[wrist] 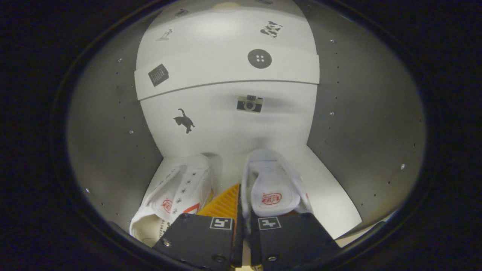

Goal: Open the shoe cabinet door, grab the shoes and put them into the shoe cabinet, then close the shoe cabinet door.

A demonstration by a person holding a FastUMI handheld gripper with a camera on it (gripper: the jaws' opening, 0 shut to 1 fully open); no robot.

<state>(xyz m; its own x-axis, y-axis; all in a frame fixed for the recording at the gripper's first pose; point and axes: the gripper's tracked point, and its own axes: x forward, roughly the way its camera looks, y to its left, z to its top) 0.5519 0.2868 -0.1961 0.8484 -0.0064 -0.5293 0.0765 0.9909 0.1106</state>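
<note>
Shoes are the matter in hand: a white pair sits inside the shoe cabinet (113, 124), on its pale floor between two grey side walls, with a white back panel carrying small stickers far beyond. The left shoe (177, 192) lies on the left, its eyelets and laces facing up. The right shoe (272, 188) stands just beside it on the right, its opening and printed insole showing.

The gripper (241, 210) reaches in from the near side. Its fingers are drawn close, with only a thin gap between them, and the inner side wall of the right shoe appears pinched in that gap; the yellow ribbed pad (224, 203) of the left finger shows between the two shoes. Whether both pads truly press the fabric I cannot tell for certain, though it looks so.

My judgement is that the placing step is nearly finished: the second shoe seems set down next to the first. The next move calls for spreading the fingers to free the shoe, drawing the gripper straight back toward the near side without dragging either shoe, then finding the door and swinging it closed.
</note>
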